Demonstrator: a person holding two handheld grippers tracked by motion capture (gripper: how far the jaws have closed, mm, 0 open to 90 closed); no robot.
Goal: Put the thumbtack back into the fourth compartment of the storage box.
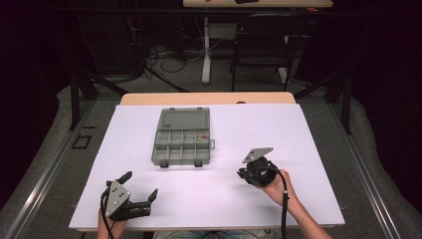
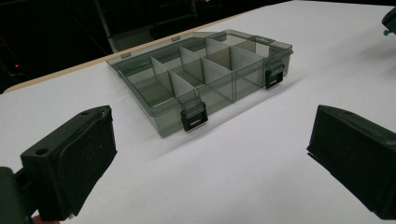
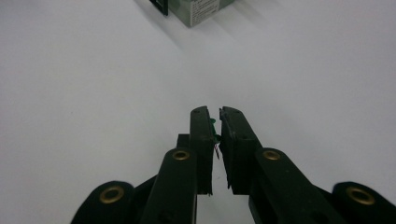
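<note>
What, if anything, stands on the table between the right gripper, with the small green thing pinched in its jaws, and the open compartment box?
Nothing visible does. In the high view only bare white table lies between the right gripper and the compartment box. The right gripper view shows the small green thing between nearly closed jaws, white surface ahead, and the box corner at the top.

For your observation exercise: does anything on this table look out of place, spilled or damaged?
Nothing stands out. The grey organiser box lies flat and open on the white table, unbroken, with a few small pieces inside one compartment.
</note>
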